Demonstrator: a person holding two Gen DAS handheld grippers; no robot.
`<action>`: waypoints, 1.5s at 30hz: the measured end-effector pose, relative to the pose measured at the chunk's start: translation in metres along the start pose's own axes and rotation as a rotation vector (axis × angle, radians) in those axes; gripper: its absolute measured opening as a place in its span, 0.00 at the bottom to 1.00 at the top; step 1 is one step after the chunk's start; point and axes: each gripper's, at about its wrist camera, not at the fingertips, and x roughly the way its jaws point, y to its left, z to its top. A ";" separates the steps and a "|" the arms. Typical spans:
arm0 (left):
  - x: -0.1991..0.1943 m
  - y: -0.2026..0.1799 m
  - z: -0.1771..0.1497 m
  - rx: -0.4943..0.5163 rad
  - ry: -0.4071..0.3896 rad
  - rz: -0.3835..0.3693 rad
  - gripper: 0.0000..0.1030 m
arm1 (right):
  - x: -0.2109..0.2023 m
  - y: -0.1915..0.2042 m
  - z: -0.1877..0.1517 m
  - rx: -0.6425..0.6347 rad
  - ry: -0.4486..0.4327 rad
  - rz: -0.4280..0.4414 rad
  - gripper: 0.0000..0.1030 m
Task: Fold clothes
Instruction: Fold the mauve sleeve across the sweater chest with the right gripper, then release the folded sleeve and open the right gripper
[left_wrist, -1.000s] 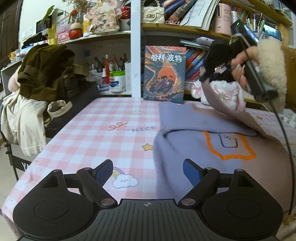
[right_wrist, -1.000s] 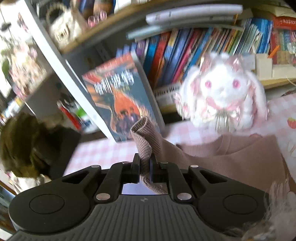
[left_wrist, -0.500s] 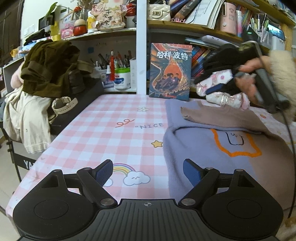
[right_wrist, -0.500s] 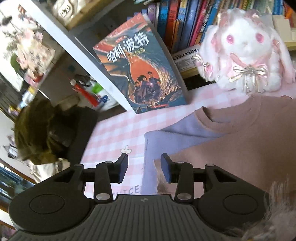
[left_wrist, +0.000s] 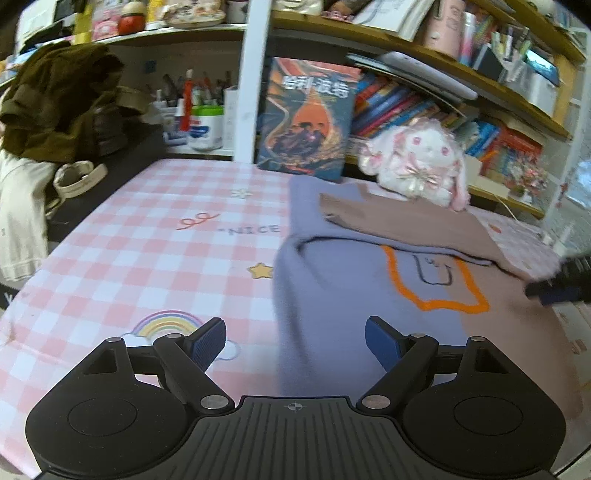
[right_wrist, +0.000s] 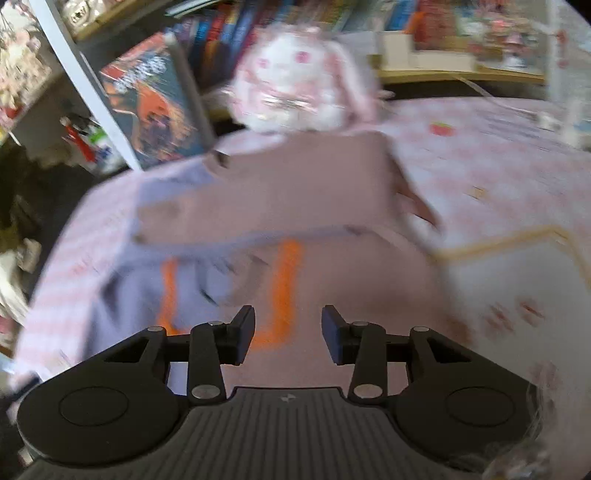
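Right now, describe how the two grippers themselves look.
Left gripper: matte black ribbed body, two round discs, silver pivot screws, a small crosshair mark, blue ridged fingertips. Right gripper: same black build with dark blue pads; pale fluffy cuff at its corner.

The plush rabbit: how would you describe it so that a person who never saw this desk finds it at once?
Look at the pink checked tablecloth, then at its far edge under the bookshelf. There, right of the upright book and just behind the sweater, sits the plush rabbit. It alone is white and fluffy, with pink eyes, drooping ears and a bow.
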 end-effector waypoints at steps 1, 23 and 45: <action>0.000 -0.004 -0.001 0.005 0.007 -0.007 0.83 | -0.007 -0.008 -0.010 -0.003 -0.006 -0.019 0.39; -0.022 -0.029 -0.033 -0.136 0.141 0.033 0.64 | -0.067 -0.097 -0.116 0.025 0.039 -0.028 0.41; -0.013 -0.017 -0.014 -0.238 0.080 0.055 0.03 | -0.046 -0.071 -0.090 -0.038 0.035 0.007 0.09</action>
